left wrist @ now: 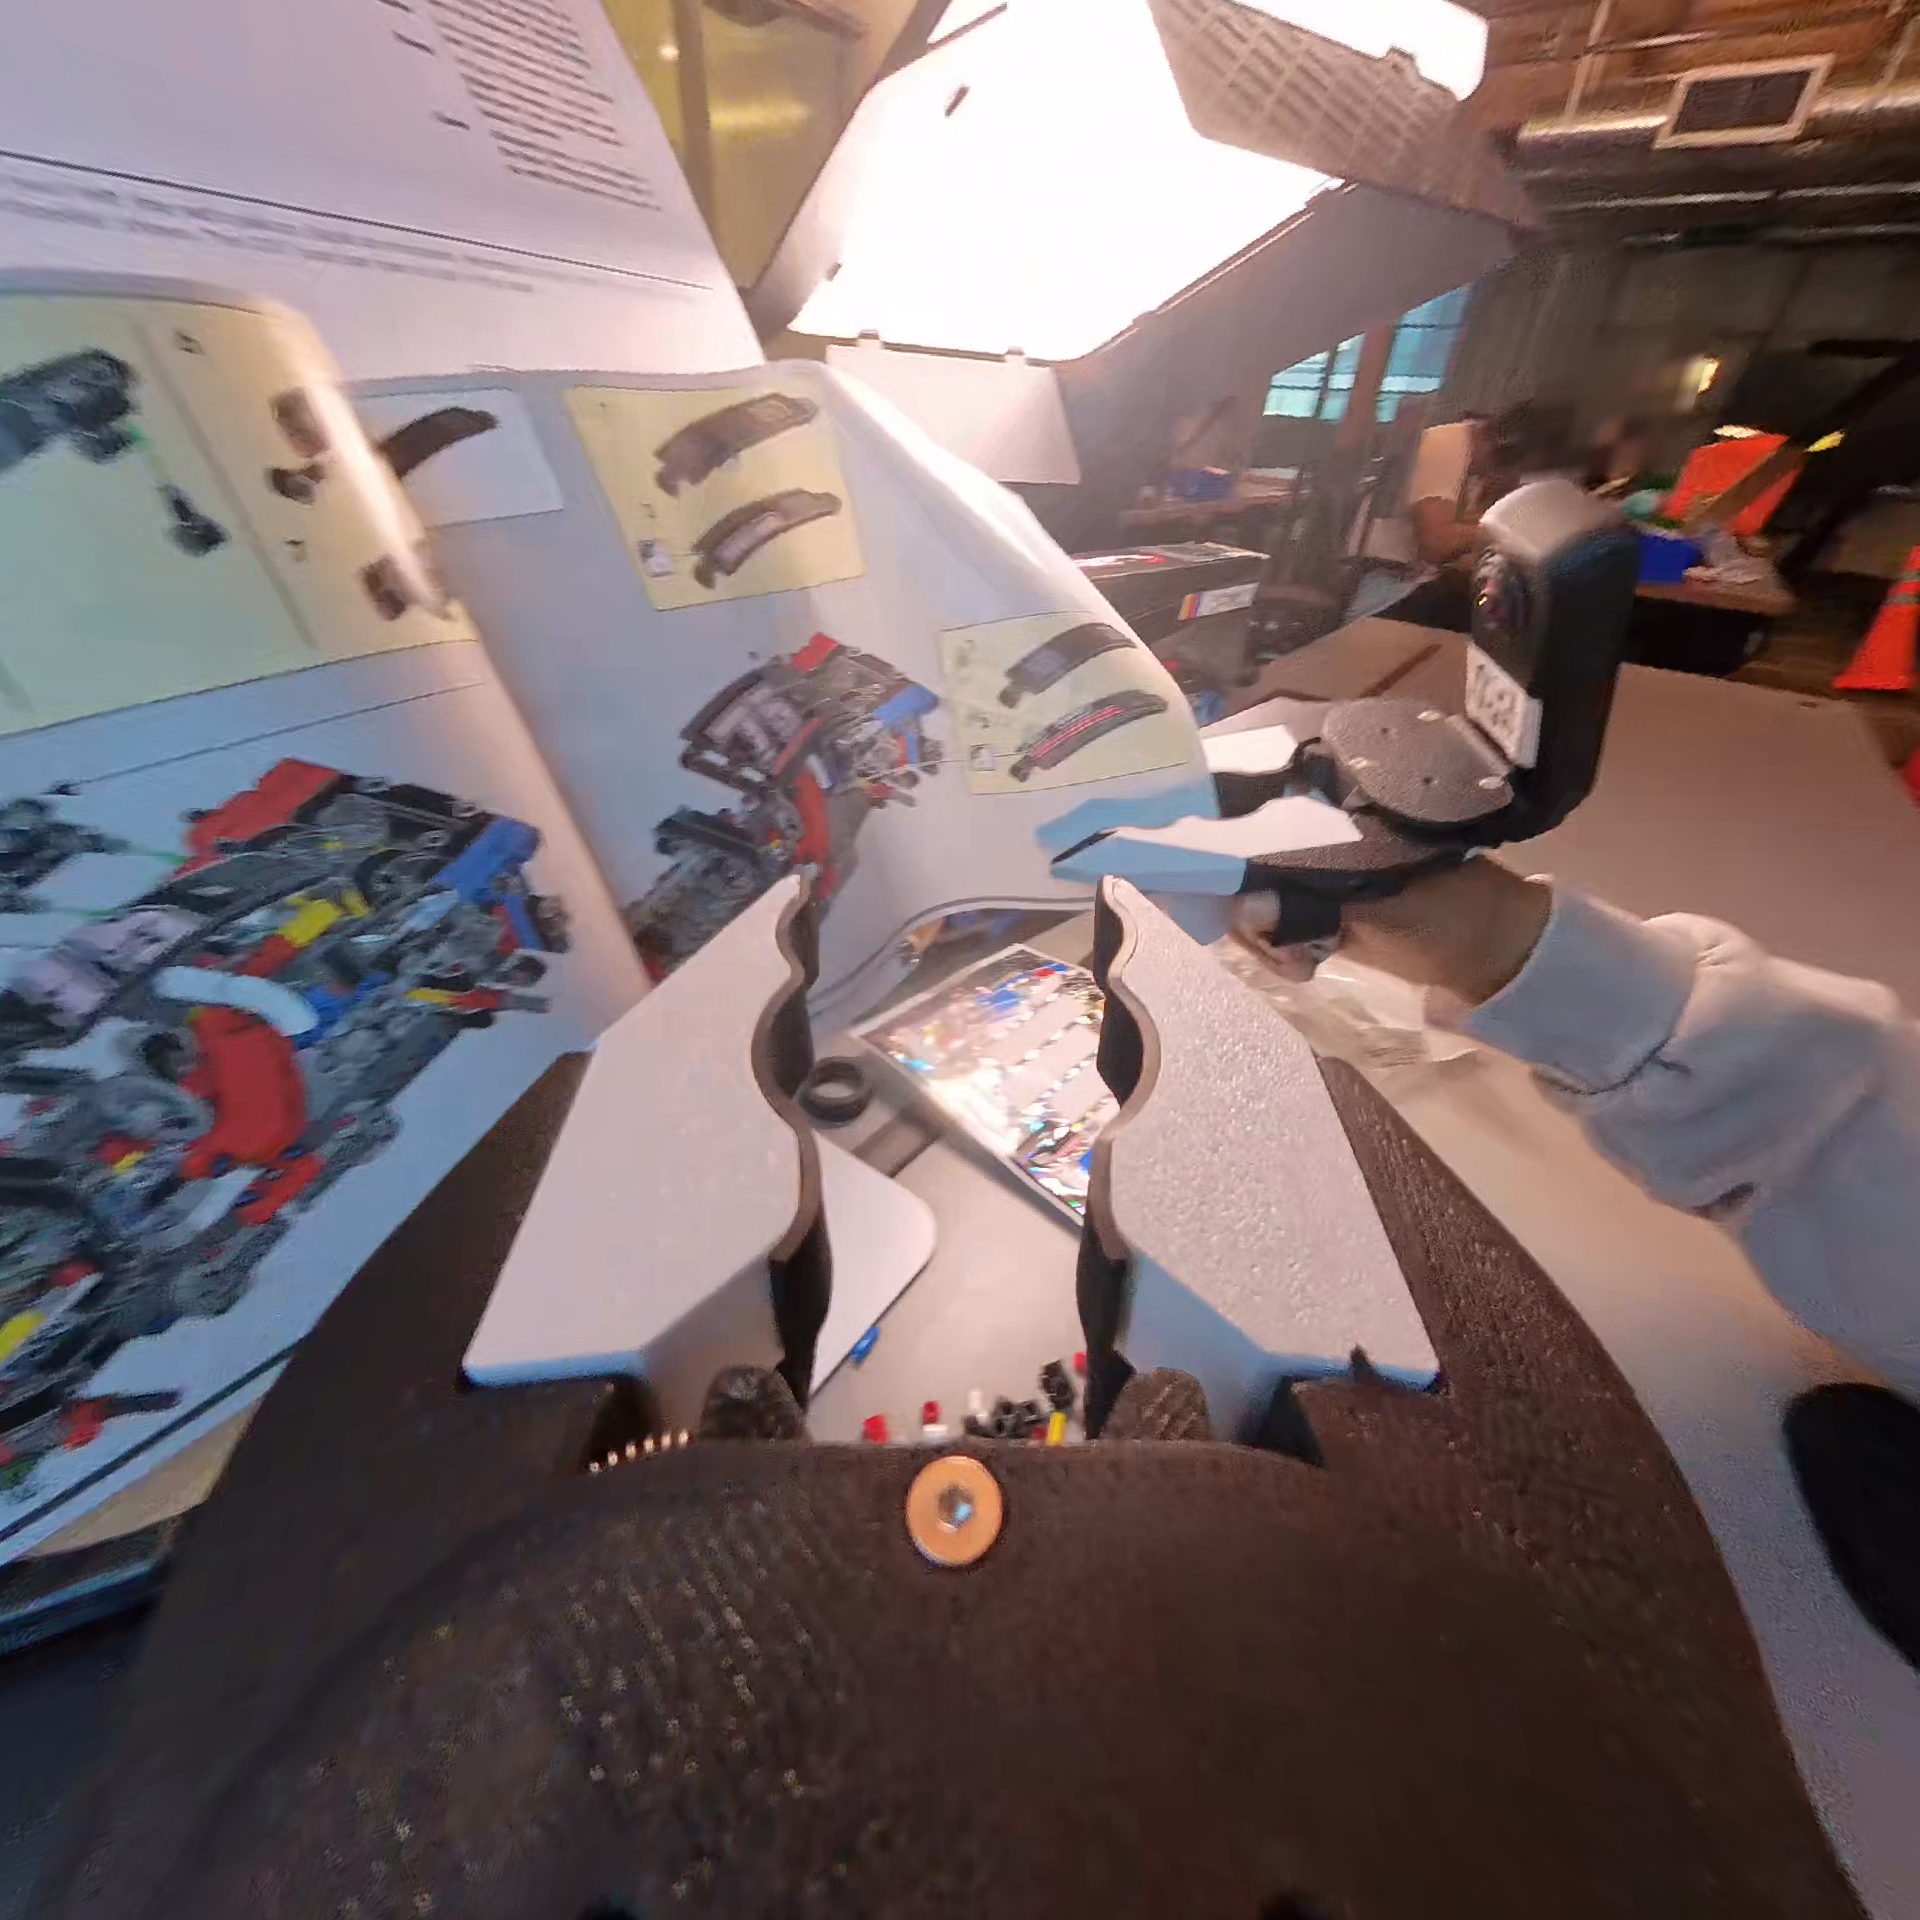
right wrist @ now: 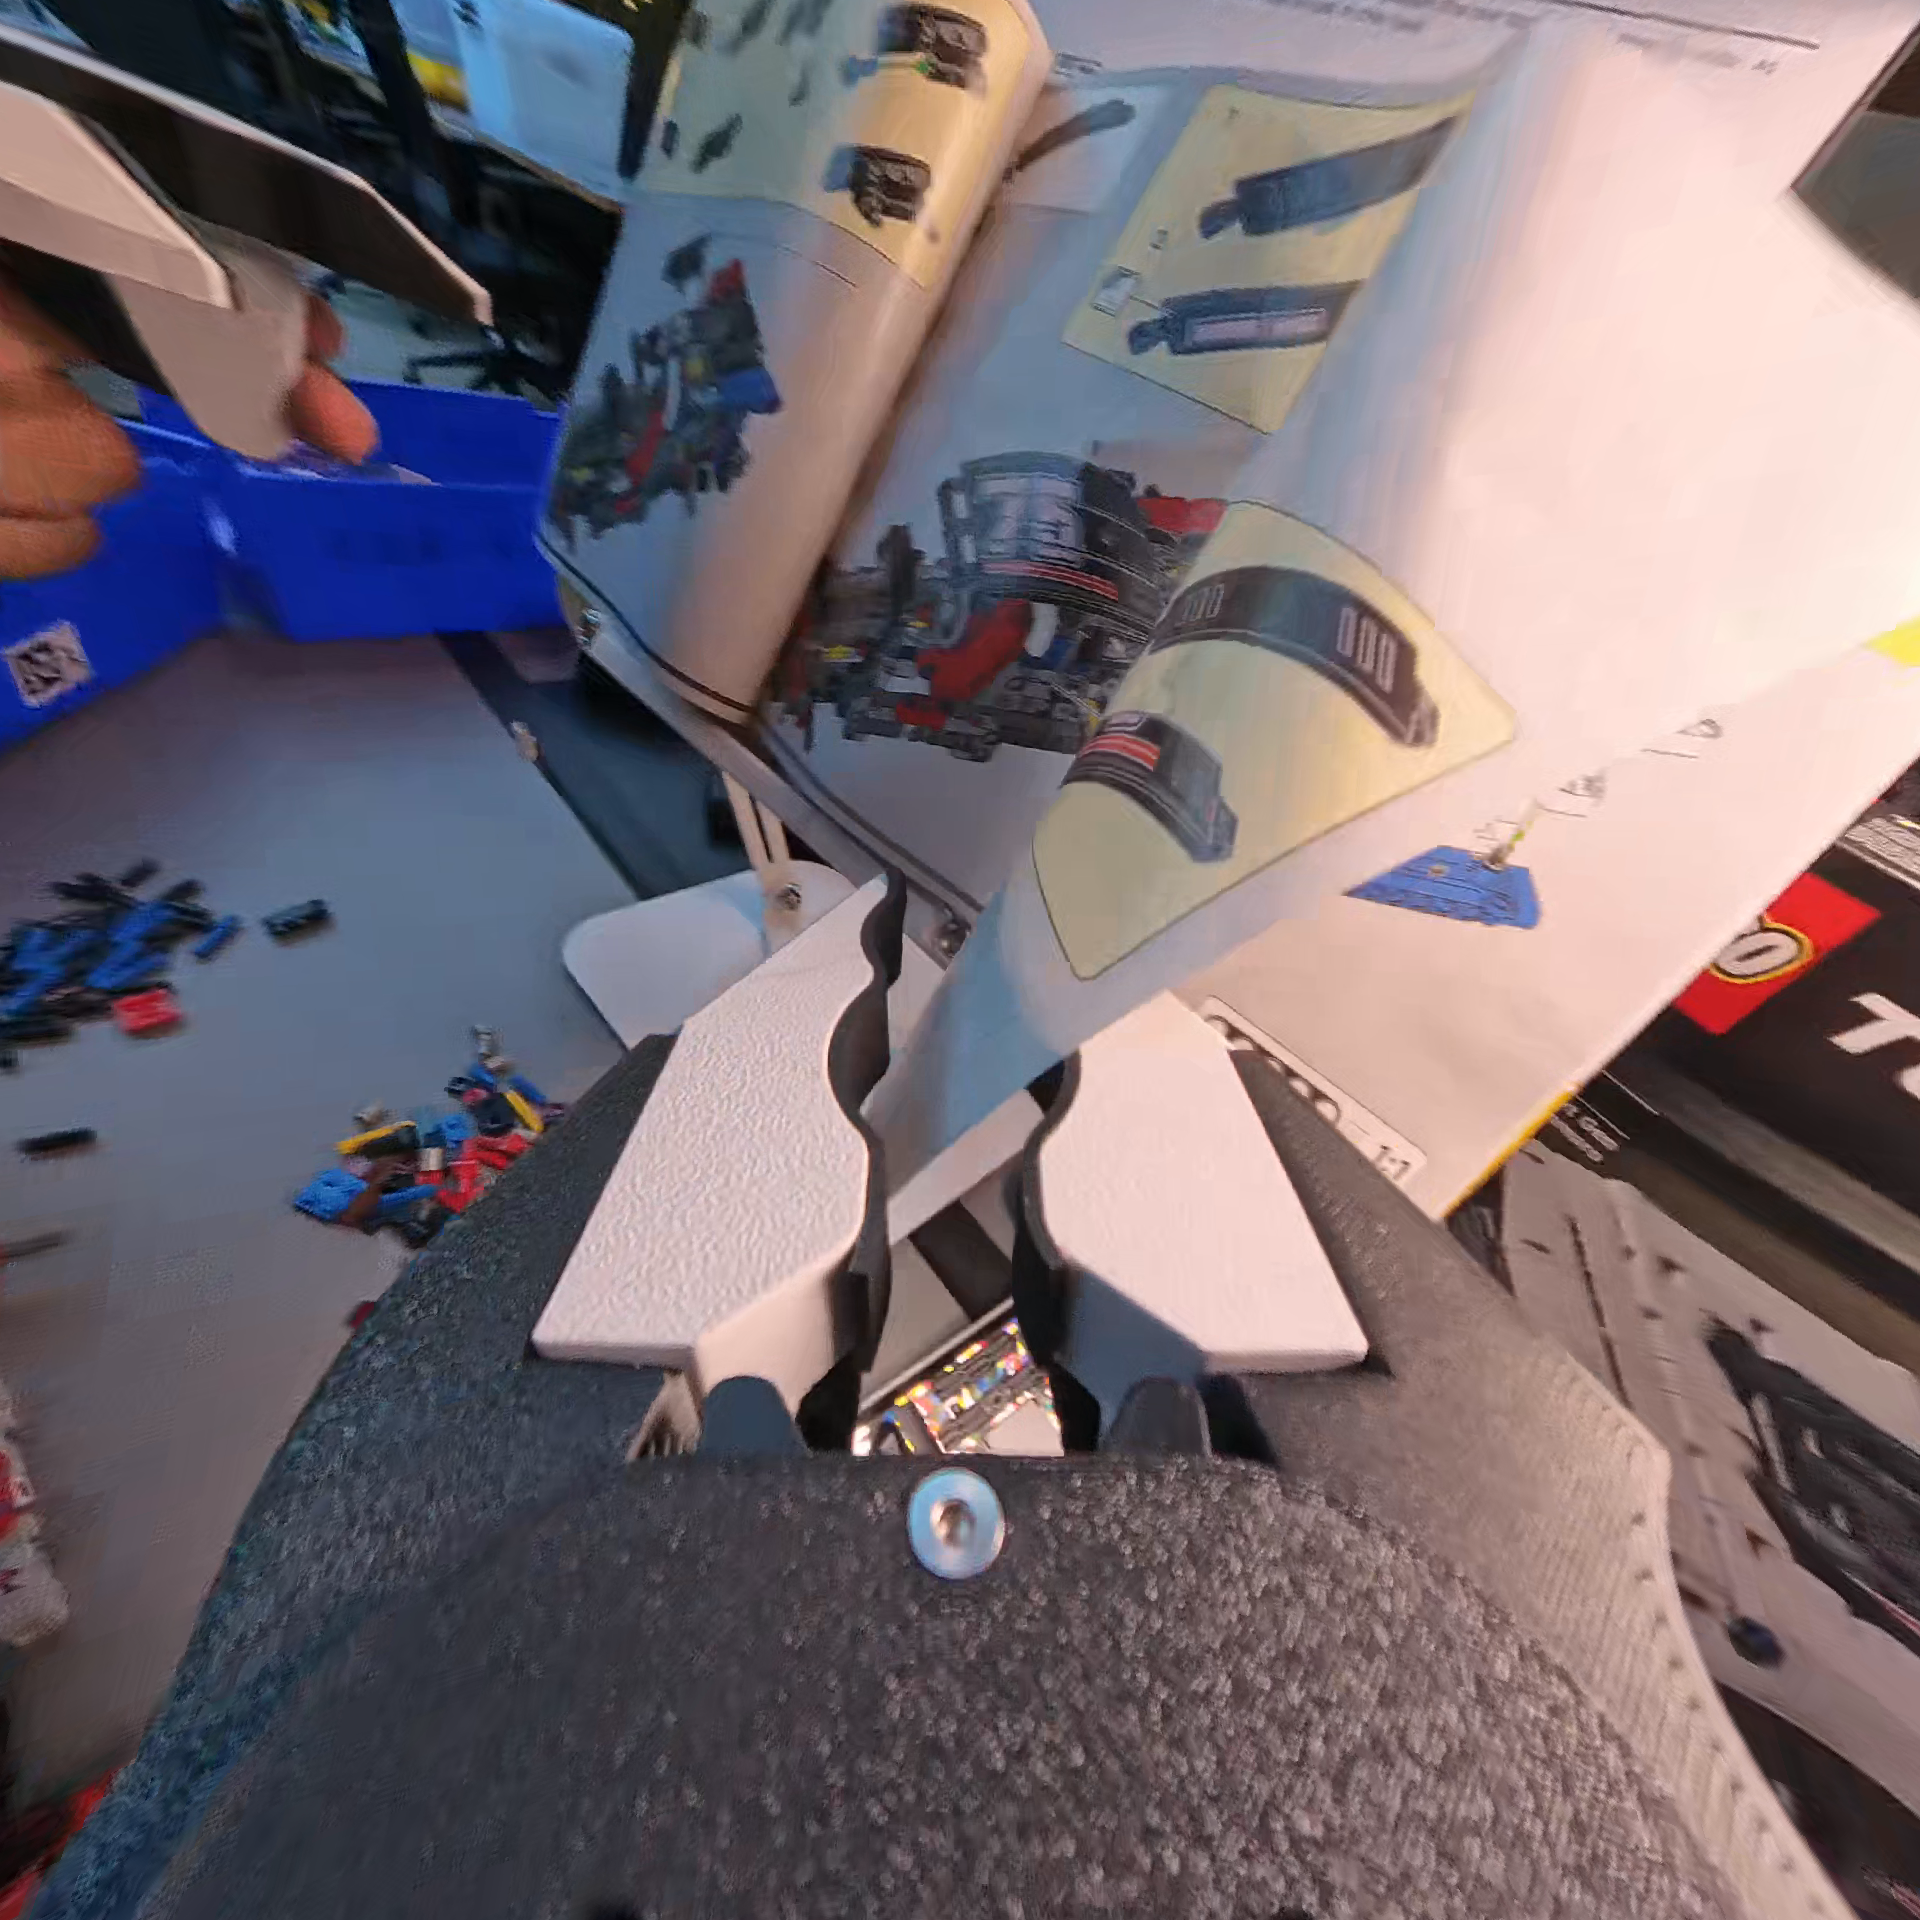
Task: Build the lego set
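**Lego manual pages lifted between two grippers**

Lego instruction booklet [left wrist: 582, 644] stands open and curled above the grey table [left wrist: 1714, 790], its pages bearing pictures of a red, blue and grey model. In the left wrist view, the left gripper [left wrist: 951, 904] hovers beside the booklet's lower edge with its jaws apart and nothing between them. Farther off, the right gripper [left wrist: 1070, 842] reaches in from the right, its white fingers at the edge of a raised page; the person's hand [left wrist: 1455, 935] in a pale sleeve holds it.

In the right wrist view, a page corner [right wrist: 977, 1049] dips into the gap between the right gripper's [right wrist: 966, 987] fingers. The right finger is largely hidden behind the paper, so I cannot tell whether the jaws pinch the page or merely straddle it.

Under the booklet lies a shiny sticker sheet [left wrist: 997, 1049], with a small black ring [left wrist: 836, 1086] just beside it. Loose lego pieces [right wrist: 436, 1153] sit in small heaps on the table, near a blue bin [right wrist: 343, 530]. A black box [right wrist: 1787, 1018] lies under the booklet's right side.
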